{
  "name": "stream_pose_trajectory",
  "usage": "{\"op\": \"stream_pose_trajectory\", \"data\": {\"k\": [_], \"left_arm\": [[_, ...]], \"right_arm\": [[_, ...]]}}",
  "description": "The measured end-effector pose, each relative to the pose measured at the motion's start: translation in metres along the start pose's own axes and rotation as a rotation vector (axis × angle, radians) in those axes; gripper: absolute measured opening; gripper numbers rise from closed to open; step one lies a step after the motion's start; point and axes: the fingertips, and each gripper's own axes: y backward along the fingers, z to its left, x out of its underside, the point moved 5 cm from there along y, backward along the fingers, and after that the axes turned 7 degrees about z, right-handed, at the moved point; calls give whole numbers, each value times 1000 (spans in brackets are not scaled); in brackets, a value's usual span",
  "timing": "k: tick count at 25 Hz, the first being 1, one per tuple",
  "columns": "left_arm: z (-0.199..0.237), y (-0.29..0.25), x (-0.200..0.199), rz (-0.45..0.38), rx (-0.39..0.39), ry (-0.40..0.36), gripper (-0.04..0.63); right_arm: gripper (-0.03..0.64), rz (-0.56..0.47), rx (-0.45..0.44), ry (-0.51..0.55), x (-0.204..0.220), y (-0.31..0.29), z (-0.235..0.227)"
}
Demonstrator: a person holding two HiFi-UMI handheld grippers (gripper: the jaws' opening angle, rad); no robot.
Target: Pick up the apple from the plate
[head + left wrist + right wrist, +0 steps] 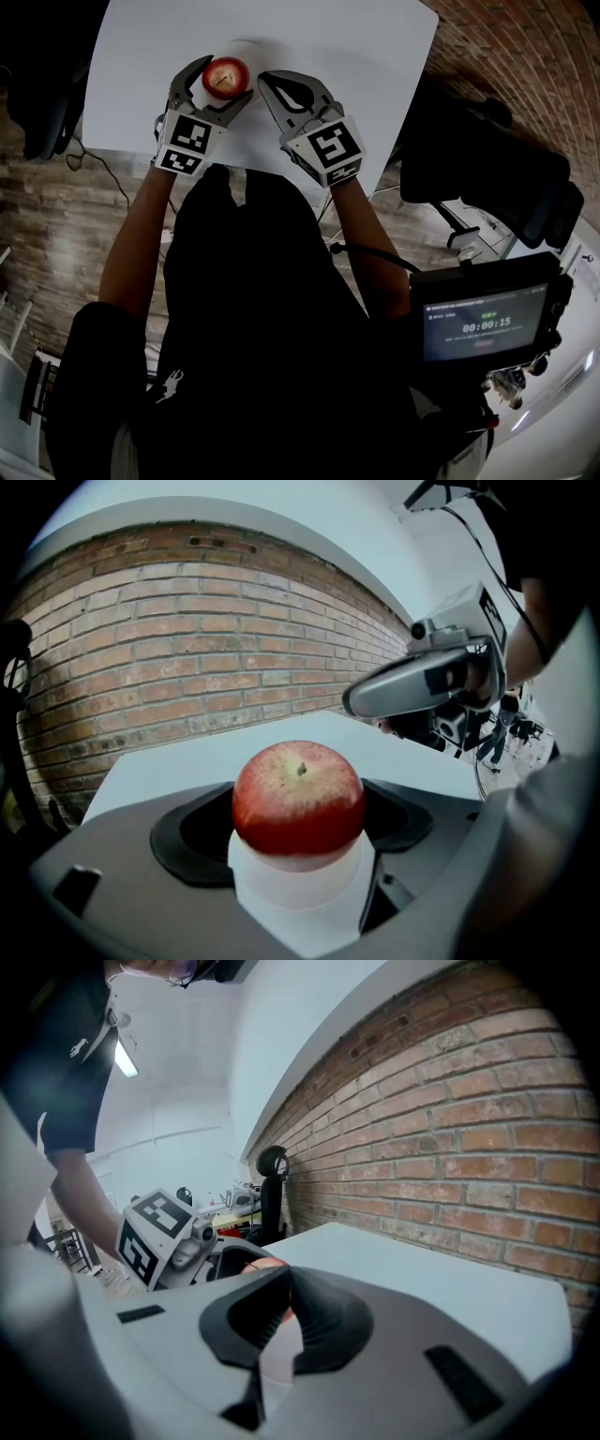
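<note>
A red apple [226,78] sits between the jaws of my left gripper [228,79], which is shut on it over the near half of the white table [328,37]. In the left gripper view the apple [298,797] fills the gap between the dark pads [187,832], stem up. A faint rim of a white plate [251,44] shows just beyond the apple; whether the apple touches it I cannot tell. My right gripper [266,81] is close to the apple's right, jaws shut on nothing. In the right gripper view its pads [314,1312] meet, and a sliver of apple [270,1263] shows behind them.
The table's near edge [122,150] runs just under both grippers. A black chair [487,169] stands at the right and another dark one [42,94] at the left. A screen with a timer [483,323] is at the lower right. A brick wall [187,649] lies beyond the table.
</note>
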Motion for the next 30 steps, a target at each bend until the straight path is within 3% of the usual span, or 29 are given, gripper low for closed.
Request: {"op": "stream_pose_trajectory", "data": {"k": [30], "left_arm": [[0, 62, -39, -92, 16, -31, 408]], "right_arm": [[3, -120, 101, -9, -41, 40, 23]]}}
